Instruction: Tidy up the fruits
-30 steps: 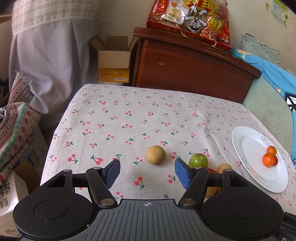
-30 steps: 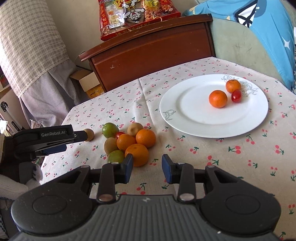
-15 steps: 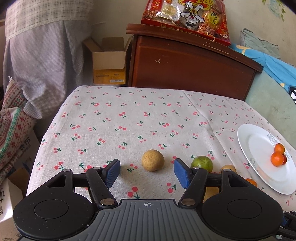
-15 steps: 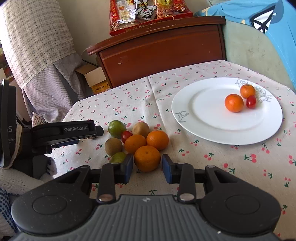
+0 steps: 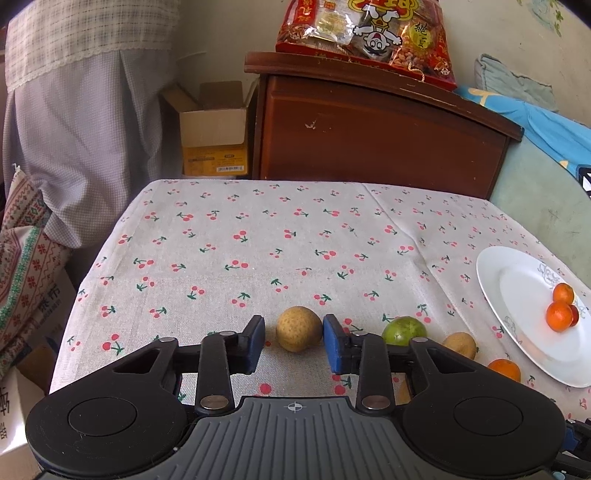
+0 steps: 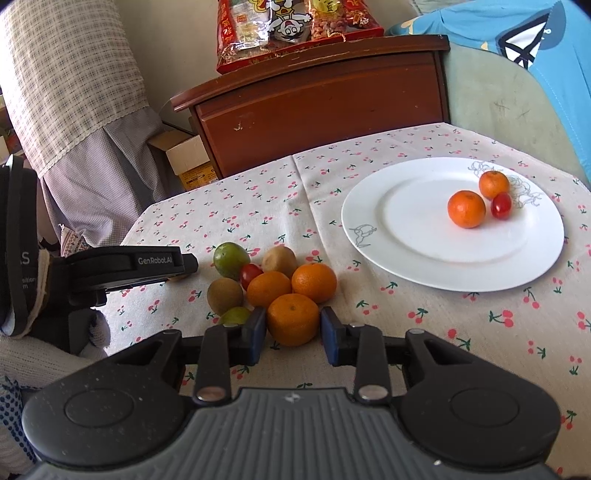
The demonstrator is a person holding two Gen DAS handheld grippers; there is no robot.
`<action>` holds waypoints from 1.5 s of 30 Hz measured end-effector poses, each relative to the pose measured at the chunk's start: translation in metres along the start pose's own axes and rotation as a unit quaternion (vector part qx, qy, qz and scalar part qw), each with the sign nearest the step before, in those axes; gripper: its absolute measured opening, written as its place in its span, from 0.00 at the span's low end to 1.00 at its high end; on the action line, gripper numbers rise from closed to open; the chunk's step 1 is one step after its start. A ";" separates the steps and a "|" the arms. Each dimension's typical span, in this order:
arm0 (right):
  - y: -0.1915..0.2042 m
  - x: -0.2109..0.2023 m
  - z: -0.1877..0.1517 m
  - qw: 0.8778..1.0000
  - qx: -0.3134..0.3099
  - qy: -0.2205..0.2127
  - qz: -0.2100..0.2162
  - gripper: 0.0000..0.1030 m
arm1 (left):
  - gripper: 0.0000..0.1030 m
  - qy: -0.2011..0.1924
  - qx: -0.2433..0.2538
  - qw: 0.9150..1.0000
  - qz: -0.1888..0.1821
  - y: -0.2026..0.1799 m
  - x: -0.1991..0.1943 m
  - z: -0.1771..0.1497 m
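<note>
In the left wrist view, my left gripper [image 5: 294,341] is open with a tan round fruit [image 5: 299,328] between its blue pads; the right pad is close to it or touching, the left pad apart. In the right wrist view, my right gripper [image 6: 293,335] is open around the nearest orange [image 6: 293,323] of a fruit pile: two more oranges [image 6: 314,282], kiwis [image 6: 224,295], green fruits [image 6: 232,259] and a cherry tomato [image 6: 250,275]. The white plate [image 6: 413,258] holds two small oranges [image 6: 466,208] and a cherry tomato [image 6: 501,205].
The table wears a cherry-print cloth [image 5: 280,243]. Behind it stand a brown wooden cabinet [image 5: 373,136] with a red snack bag [image 5: 365,33] on top and an open cardboard box [image 5: 214,140]. A blue cloth [image 6: 535,48] lies on green furniture at the right.
Both grippers moved forward. The left one now straddles the tan fruit and has narrowed. The right one now has the nearest orange between its pads.
</note>
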State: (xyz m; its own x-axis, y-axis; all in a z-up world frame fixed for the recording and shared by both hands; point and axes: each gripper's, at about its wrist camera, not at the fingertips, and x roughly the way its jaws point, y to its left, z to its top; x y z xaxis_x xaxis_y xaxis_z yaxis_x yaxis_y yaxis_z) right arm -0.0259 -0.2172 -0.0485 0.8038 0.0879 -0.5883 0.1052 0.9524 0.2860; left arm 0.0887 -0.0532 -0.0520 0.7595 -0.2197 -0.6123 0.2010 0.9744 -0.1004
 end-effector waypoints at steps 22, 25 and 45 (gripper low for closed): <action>-0.005 -0.033 0.010 0.999 0.016 -0.030 -0.001 0.30 | 0.24 -0.008 0.005 1.000 -0.020 -0.013 -0.044 0.003; -0.008 -0.039 0.012 0.999 0.018 -0.036 -0.005 0.30 | 0.24 -0.010 0.006 1.000 -0.026 -0.016 -0.050 0.003; -0.055 -0.060 0.029 0.992 0.080 -0.085 -0.051 0.30 | 0.24 -0.036 0.017 0.993 -0.113 -0.054 -0.072 0.012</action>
State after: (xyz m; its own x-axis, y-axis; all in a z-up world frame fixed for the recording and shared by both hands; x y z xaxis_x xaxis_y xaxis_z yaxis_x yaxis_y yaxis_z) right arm -0.0626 -0.2830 -0.0071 0.8698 -0.0696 -0.4884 0.2716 0.8940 0.3563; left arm 0.0312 -0.0908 0.0071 0.7348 -0.4372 -0.5187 0.3912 0.8978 -0.2025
